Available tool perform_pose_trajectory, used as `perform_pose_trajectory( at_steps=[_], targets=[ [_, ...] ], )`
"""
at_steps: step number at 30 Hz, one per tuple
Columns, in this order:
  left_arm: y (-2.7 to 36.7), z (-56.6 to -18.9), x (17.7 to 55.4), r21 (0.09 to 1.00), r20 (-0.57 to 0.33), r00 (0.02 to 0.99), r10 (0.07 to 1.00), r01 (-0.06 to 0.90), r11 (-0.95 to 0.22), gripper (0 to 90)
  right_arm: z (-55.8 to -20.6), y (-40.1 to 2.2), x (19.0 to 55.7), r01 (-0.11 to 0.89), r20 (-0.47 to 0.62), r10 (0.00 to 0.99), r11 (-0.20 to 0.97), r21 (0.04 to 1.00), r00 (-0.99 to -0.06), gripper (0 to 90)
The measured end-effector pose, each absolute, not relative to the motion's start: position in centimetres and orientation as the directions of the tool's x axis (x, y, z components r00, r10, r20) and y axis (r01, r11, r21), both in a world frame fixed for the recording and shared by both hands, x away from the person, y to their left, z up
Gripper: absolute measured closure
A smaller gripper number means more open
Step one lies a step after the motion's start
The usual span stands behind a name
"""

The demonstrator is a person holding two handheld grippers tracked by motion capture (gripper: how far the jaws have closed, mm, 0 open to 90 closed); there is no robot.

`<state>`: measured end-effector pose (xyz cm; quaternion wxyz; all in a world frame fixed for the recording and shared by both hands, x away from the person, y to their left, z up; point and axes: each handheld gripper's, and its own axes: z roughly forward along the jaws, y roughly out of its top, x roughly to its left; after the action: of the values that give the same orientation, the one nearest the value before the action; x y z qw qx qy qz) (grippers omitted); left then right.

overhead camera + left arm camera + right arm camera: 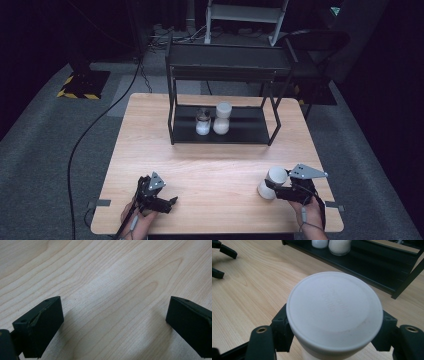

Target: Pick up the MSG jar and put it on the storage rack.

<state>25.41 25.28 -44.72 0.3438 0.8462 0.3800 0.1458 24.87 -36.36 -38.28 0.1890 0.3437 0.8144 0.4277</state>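
A white jar with a flat white lid [273, 179] [334, 310] stands near the table's front right corner. My right gripper [273, 189] [334, 338] is shut on it, one black jaw pressing each side just under the lid. My left gripper [170, 202] [113, 325] rests at the front left, open, with bare wood between its two jaws. The left gripper [222, 258] also appears far off in the right gripper view.
A black two-tier metal rack [240, 136] stands at the table's far middle. On its lower shelf are a clear jar of white powder [203, 122] [320, 243] and a white-lidded jar [222, 119] [339, 245]. A black chair [315, 45] stands behind the wooden table [215, 165].
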Motion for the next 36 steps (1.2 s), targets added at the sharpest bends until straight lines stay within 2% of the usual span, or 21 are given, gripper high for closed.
perform_pose_trajectory(
  at_steps=[7, 19, 36],
  targets=[
    [25.3, -44.7, 25.4, 0.693, -0.014, 0.669, 0.743, 0.543, -0.475, 1.3, -37.5, -36.5, 25.2, 0.395, -0.001, 0.716, 0.387, 0.833, -0.698, 33.2],
    [25.3, -44.7, 25.4, 0.693, -0.015, 0.666, 0.746, 0.545, -0.473, 1.3, -34.1, -36.1, 26.2, 0.369, -0.031, 0.713, 0.399, 0.840, -0.701, 33.2],
    [25.3, -44.7, 25.4, 0.693, -0.015, 0.669, 0.743, 0.543, -0.475, 1.3, -31.9, -35.6, 29.0, 0.369, -0.045, 0.721, 0.406, 0.836, -0.691, 33.2]
  ],
)
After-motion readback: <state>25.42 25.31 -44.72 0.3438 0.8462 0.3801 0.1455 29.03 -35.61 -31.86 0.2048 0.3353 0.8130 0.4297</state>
